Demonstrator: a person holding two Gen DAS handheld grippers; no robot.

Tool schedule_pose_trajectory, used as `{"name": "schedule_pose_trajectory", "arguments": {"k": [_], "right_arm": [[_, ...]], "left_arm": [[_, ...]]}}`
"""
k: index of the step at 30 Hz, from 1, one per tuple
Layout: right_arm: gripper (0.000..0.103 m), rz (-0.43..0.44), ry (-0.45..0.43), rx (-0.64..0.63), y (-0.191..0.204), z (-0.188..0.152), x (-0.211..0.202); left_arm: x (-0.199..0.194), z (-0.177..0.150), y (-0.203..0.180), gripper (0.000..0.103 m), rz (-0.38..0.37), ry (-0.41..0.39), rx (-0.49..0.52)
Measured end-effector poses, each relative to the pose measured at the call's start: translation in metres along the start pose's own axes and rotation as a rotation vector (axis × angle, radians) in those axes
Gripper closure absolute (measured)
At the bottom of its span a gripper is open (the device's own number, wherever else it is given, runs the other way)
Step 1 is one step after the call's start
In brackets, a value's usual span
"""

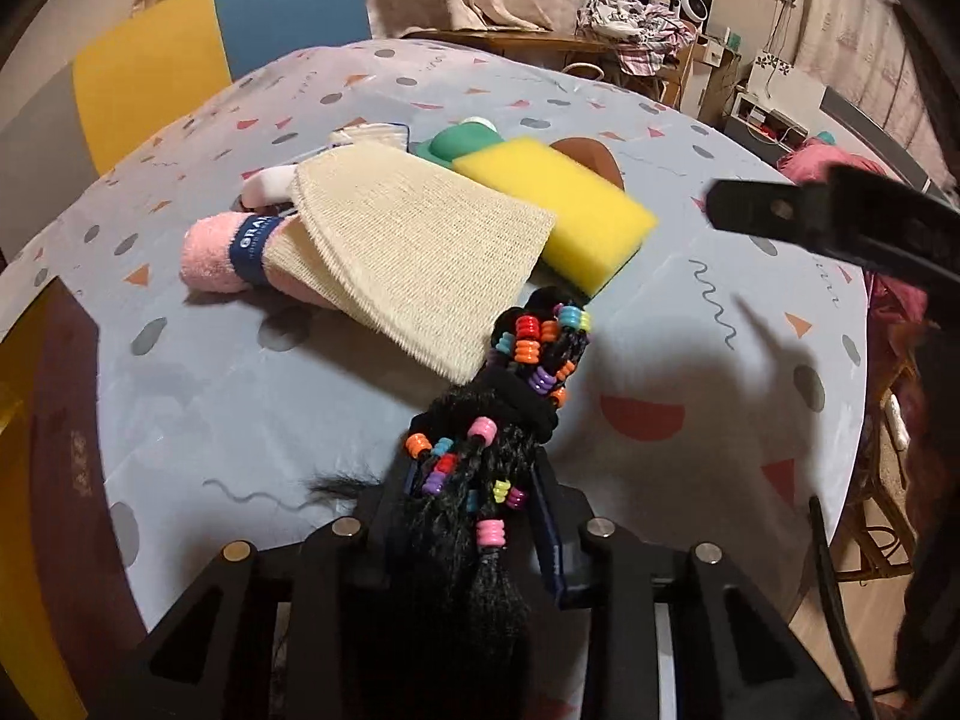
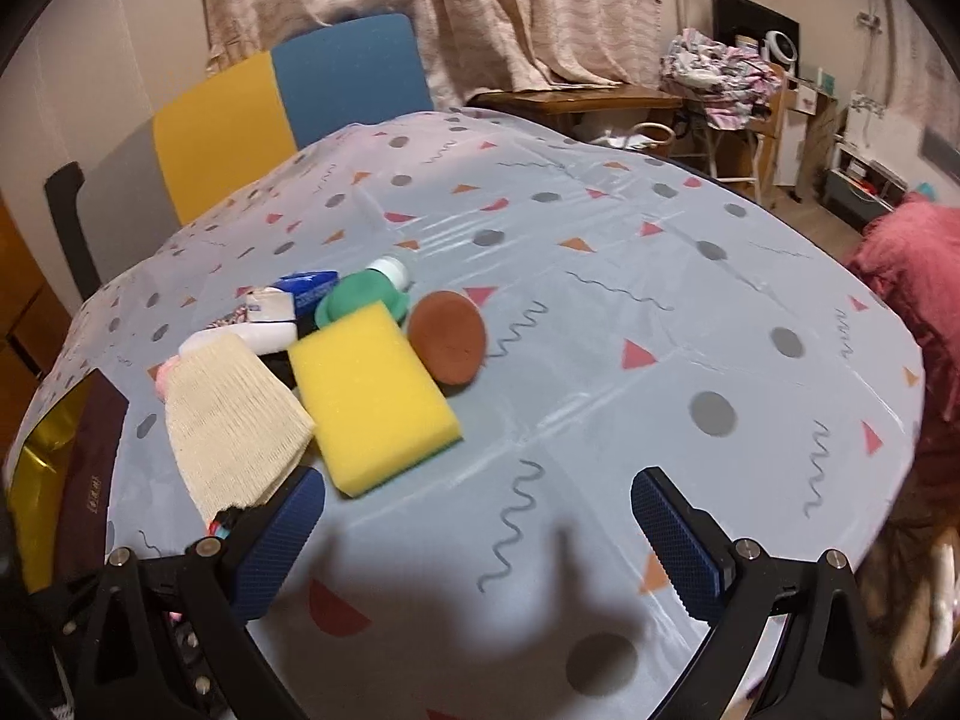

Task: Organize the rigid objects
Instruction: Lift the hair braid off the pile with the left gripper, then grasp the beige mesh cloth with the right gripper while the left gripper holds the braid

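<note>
My left claw (image 1: 474, 516) is clamped on the beaded braid (image 1: 528, 372), held above the table (image 2: 600, 330) so I can add it to the pile by the sponge (image 2: 372, 396), while my right claw (image 2: 480, 534) hangs open in a cluttered, curtained room.

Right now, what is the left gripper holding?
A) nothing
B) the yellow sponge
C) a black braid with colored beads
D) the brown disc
C: the left gripper is shut on the black braid with colored beads, while the yellow sponge lies apart on the table.
</note>
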State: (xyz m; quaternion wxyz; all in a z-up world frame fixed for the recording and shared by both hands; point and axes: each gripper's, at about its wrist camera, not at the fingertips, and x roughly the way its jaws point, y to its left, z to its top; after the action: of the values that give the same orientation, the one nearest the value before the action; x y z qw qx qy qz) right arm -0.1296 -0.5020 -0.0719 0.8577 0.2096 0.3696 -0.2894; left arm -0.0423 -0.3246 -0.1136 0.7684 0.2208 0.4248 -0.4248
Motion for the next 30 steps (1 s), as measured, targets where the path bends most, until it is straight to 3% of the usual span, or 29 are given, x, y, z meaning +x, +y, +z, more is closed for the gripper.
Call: {"name": "schedule_pose_trajectory", "arguments": {"k": [9,16,23,25,27,30], "right_arm": [[0.0,0.124,-0.018,-0.091,0.04,0.009,0.009],[0.0,0.208,-0.027,-0.258,0.103,0.013,0.023],[0.0,0.133,0.076,-0.424,0.149,0.003,0.071],[0.005,0.163,0.087,-0.44,0.152,-0.007,0.075],[0.021,0.216,0.089,-0.434,0.153,-0.016,0.07],[0.033,0.281,0.104,-0.394,0.151,-0.035,0.057]], "left_arm": [[-0.048,-0.028,0.021,0.072,-0.041,-0.065,-0.118],[-0.093,-0.045,0.048,0.072,-0.023,-0.145,-0.211],[-0.135,-0.057,0.077,0.071,-0.021,-0.231,-0.302],[-0.145,-0.061,0.083,0.071,-0.004,-0.251,-0.311],[-0.153,-0.067,0.09,0.071,0.001,-0.268,-0.329],[-0.158,-0.074,0.102,0.071,0.0,-0.275,-0.374]]}}
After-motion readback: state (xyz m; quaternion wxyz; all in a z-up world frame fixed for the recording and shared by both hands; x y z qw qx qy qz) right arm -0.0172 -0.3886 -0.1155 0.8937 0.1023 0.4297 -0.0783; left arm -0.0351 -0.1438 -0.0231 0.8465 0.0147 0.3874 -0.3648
